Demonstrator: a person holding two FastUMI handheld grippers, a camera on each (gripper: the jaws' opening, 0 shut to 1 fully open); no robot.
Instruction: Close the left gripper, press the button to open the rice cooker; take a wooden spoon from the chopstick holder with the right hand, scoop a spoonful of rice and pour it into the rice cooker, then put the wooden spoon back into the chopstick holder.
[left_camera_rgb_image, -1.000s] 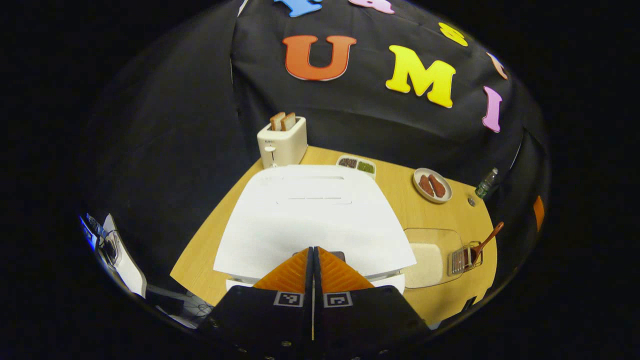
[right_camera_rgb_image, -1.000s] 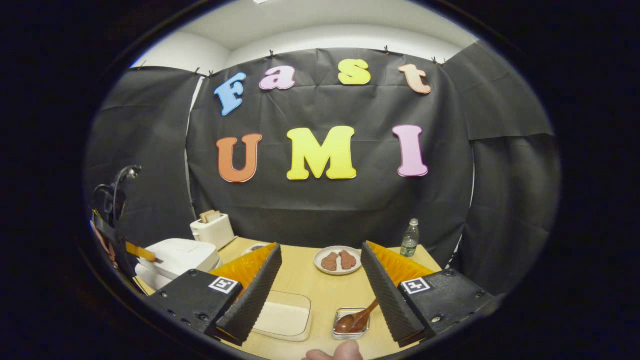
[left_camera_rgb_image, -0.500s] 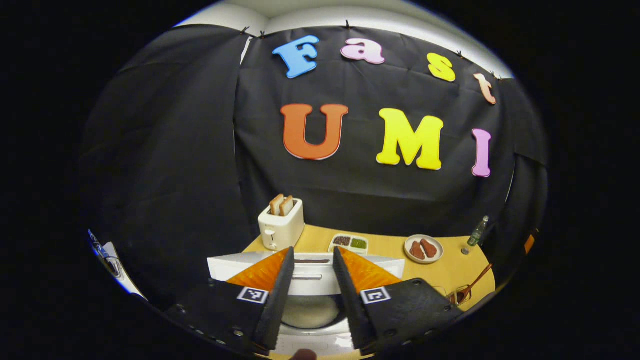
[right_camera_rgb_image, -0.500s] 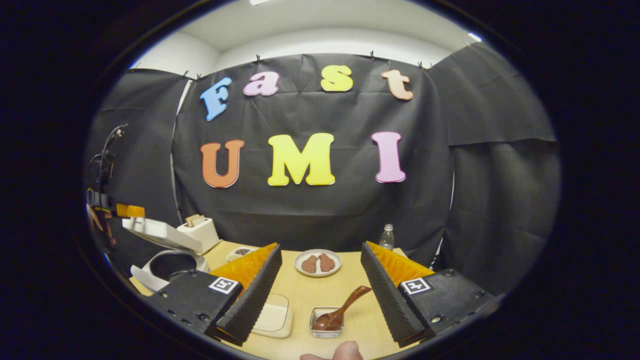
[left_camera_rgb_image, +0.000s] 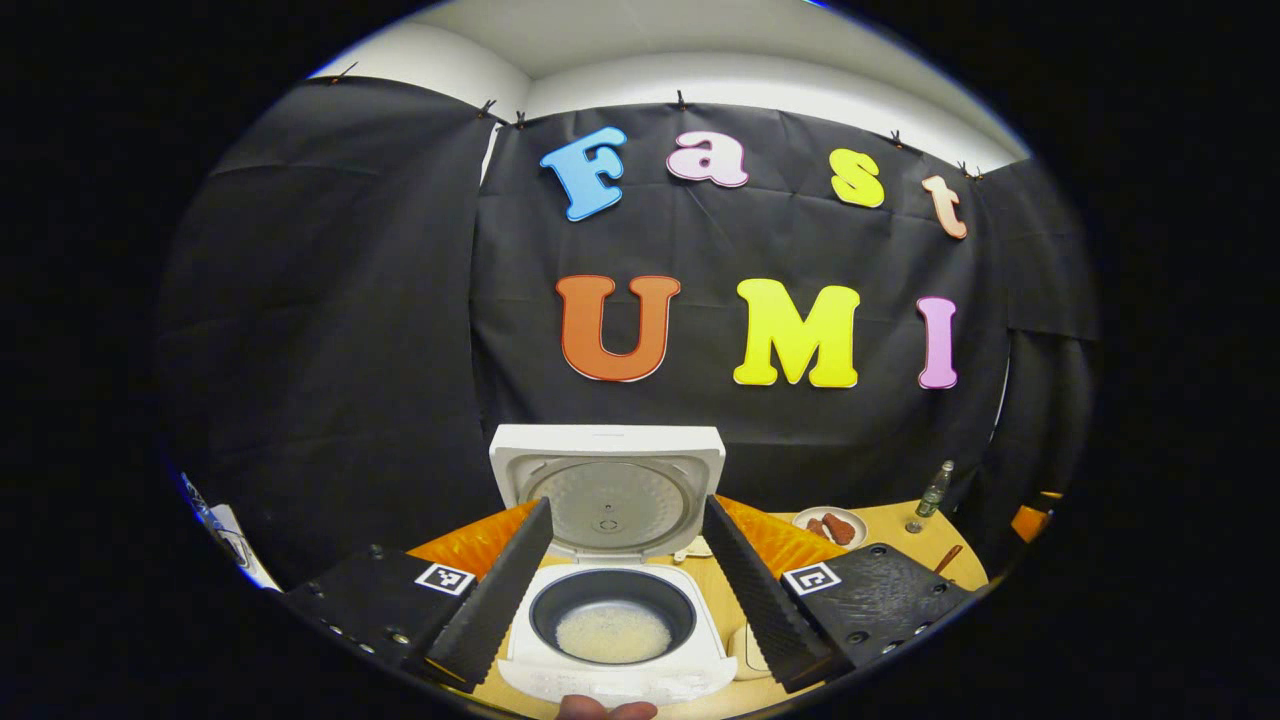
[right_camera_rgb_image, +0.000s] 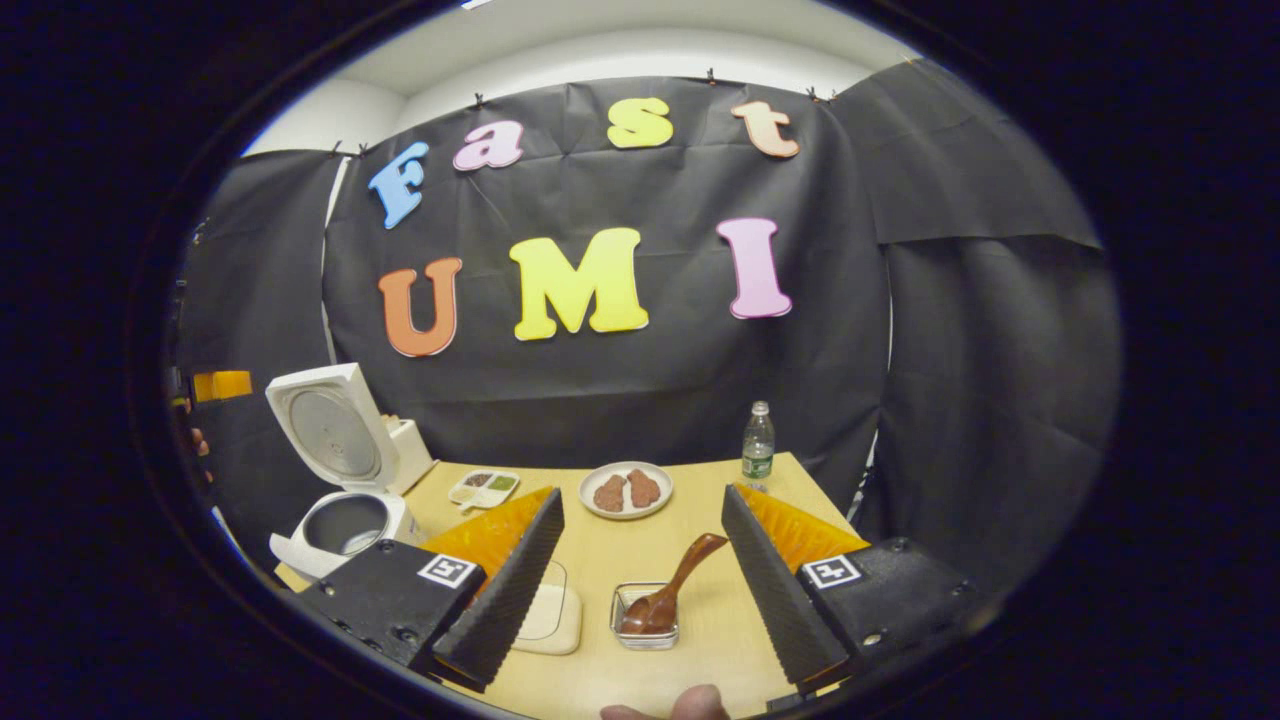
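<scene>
now both spread: left hand-held gripper (left_camera_rgb_image: 625, 580) faces the open rice cooker (left_camera_rgb_image: 612, 620), right hand-held gripper (right_camera_rgb_image: 640, 570) frames the wooden spoon (right_camera_rgb_image: 668, 596).

Black cloth wall (right_camera_rgb_image: 640, 380) hangs clipped along its top edge, enclosing the booth on three sides. White ceiling (right_camera_rgb_image: 620, 50) above. Light wooden counter (right_camera_rgb_image: 700, 640) stands against the cloth.

A staged booth: black cloth wall (right_camera_rgb_image: 620, 380) behind a wooden table (right_camera_rgb_image: 700, 650) bearing kitchen props like a rice cooker (left_camera_rgb_image: 612, 560).
</scene>
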